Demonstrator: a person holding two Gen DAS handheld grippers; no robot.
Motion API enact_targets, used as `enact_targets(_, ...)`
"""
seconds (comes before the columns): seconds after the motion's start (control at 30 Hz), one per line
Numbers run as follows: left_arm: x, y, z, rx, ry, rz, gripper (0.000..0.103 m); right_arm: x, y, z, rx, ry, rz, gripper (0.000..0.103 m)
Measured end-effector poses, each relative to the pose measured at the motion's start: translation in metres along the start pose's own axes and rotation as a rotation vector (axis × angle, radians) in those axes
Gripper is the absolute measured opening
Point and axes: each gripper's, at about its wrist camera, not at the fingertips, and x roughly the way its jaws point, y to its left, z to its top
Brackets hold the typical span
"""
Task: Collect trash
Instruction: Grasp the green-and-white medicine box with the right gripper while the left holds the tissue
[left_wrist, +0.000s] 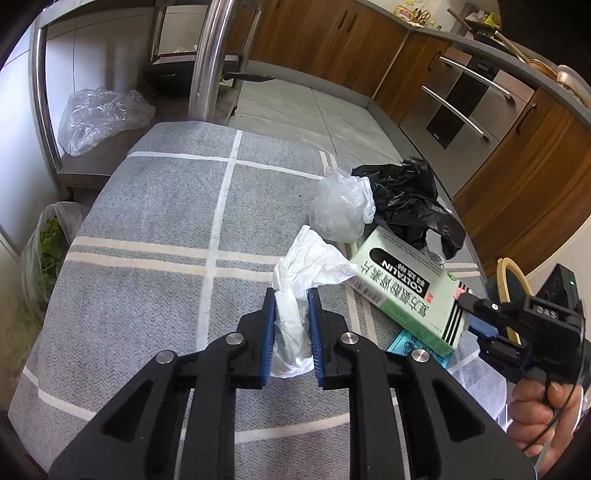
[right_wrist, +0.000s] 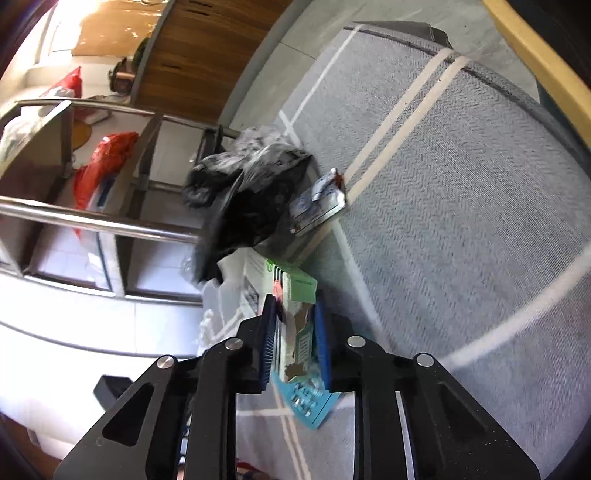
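Note:
My left gripper is shut on a crumpled white tissue and holds it over the grey checked tablecloth. My right gripper is shut on the end of a pale green medicine box; the box lies tilted at the right in the left wrist view, with the right gripper at its end. A crumpled clear plastic bag and a black plastic bag lie behind the box. A small torn wrapper lies beside the black bag.
A teal blister card lies under the box. A steel rack with a clear bag stands beyond the table. Wooden cabinets and an oven are at the right. A bag of greens hangs at the left.

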Motion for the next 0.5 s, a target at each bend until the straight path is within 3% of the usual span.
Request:
enact_targets(0.23, -0.009, -0.009, 0.002, 0.014, -0.027, 0.002, 0.016, -0.036, 0.015, -0.018, -0.056, -0.044, 0.034, 0.017)
enact_targets(0.5, -0.022, -0.026, 0.005, 0.042, -0.064, -0.013, 0.016, -0.089, 0.033, -0.03, -0.176, -0.132, -0.038, 0.016)
